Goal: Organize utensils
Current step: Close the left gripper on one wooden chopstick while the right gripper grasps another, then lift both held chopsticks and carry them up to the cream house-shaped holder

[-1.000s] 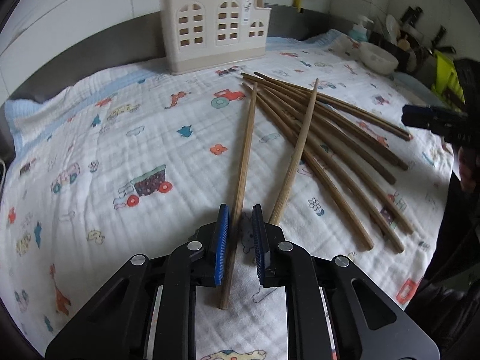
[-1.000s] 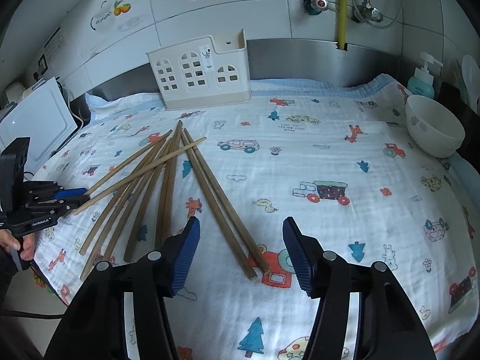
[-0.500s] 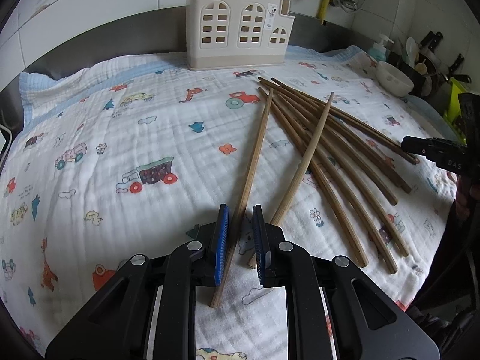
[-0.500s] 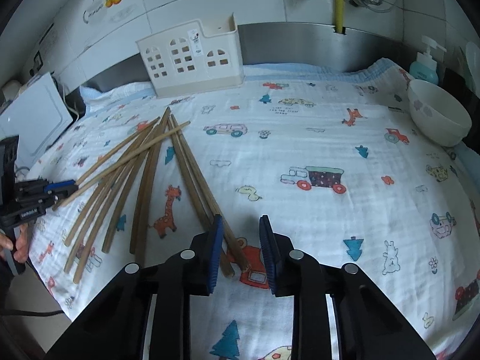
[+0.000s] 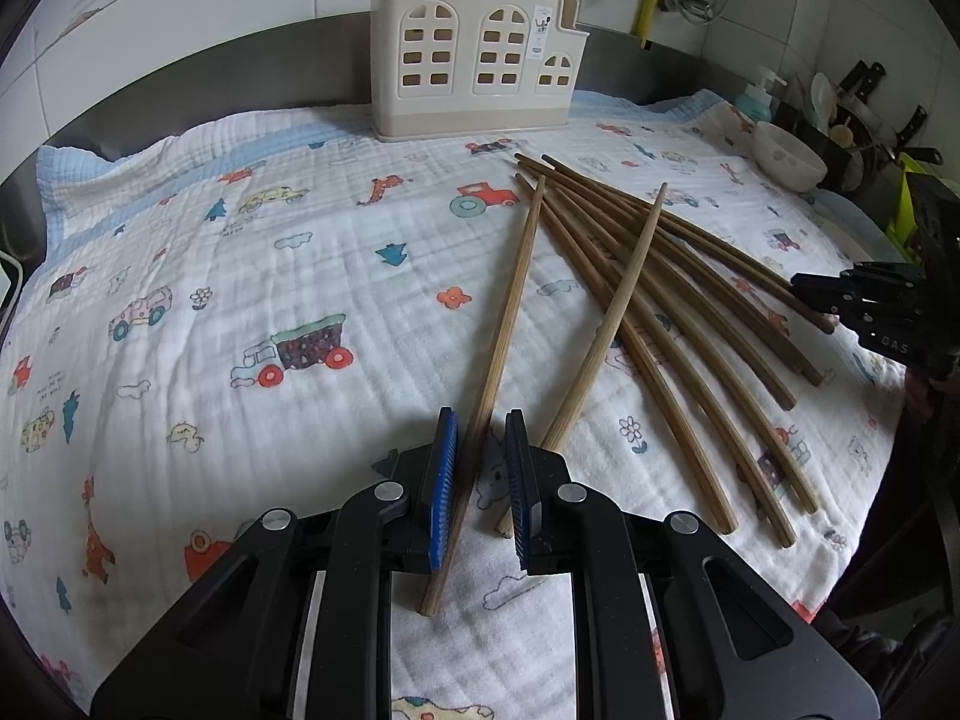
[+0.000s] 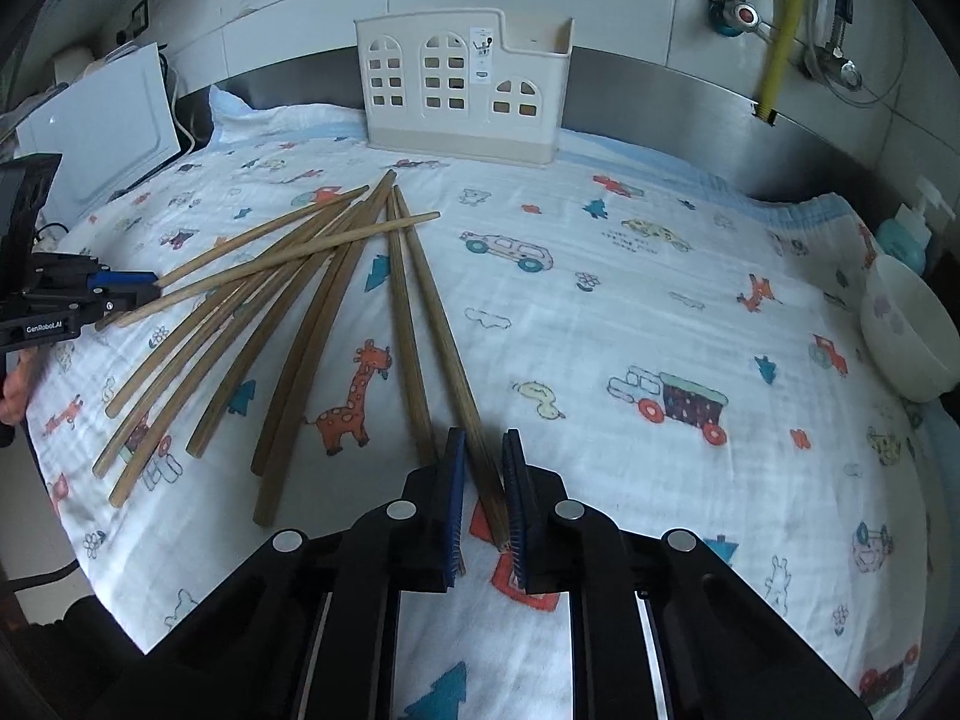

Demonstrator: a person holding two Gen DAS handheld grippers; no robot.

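Note:
Several brown wooden chopsticks [image 5: 672, 300] lie fanned on a printed cloth [image 5: 252, 300]. My left gripper [image 5: 480, 426] is shut on one chopstick [image 5: 504, 312], which runs between its blue pads toward the holder. My right gripper [image 6: 483, 444] is shut on another chopstick [image 6: 441, 324] at the right edge of the pile [image 6: 270, 312]. A cream utensil holder [image 5: 474, 60] with window cut-outs stands upright at the back by the wall; it also shows in the right wrist view [image 6: 462, 90]. Each gripper appears at the edge of the other's view.
A white bowl [image 6: 906, 330] sits at the cloth's right edge beside a soap bottle [image 6: 906, 228]. A white board [image 6: 102, 132] leans at the far left. Knives and utensils [image 5: 852, 114] stand at the far right. Pipes and a yellow hose [image 6: 780, 18] hang on the tiled wall.
My right gripper went from wide open to shut on a chopstick and moved in toward the pile. My left gripper stayed shut on its chopstick and shifted toward the holder.

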